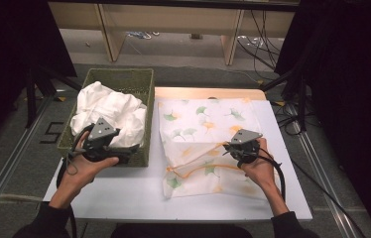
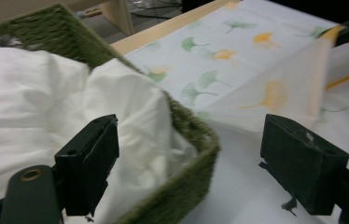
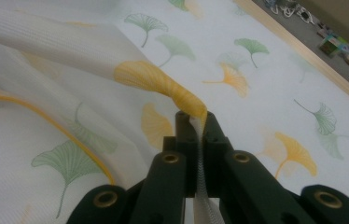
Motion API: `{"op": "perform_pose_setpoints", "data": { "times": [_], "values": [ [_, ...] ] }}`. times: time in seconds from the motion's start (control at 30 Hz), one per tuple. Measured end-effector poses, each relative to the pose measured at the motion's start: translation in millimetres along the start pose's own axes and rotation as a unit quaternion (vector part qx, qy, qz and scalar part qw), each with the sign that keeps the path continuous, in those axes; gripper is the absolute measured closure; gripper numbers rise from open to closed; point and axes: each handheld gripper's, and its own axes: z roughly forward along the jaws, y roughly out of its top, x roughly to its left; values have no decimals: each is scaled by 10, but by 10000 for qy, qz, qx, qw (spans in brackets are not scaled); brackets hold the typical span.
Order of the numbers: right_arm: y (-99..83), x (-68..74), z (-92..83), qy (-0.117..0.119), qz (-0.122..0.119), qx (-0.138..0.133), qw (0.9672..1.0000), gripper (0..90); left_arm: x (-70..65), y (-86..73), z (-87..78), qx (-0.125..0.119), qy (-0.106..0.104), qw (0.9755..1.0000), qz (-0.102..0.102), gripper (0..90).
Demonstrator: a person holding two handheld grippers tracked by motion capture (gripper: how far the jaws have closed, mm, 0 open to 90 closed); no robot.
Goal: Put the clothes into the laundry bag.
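Right claw [image 3: 196, 123] on unlabelled leaf-print cloth [image 1: 198, 124].

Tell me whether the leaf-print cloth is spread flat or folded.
Partly folded: the leaf-print cloth has one corner lifted over itself, pinched by the right hand-held gripper.

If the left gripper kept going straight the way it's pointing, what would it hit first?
Probably the green basket's near corner rim, which lies between the open left gripper's jaws; the leaf-print cloth lies beyond. Depth is unclear.
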Motion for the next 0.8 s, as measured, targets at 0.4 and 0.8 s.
{"op": "perform_pose_setpoints", "data": {
  "times": [0.4,0.8],
  "values": [
    [3,12,-2,39,53,11,10000,897,892,241,219,495,556,9965,-386,182],
    [3,31,24,50,-45,46,10000,896,1320,178,743,1090,357,9904,-774,156]
  ]
}}
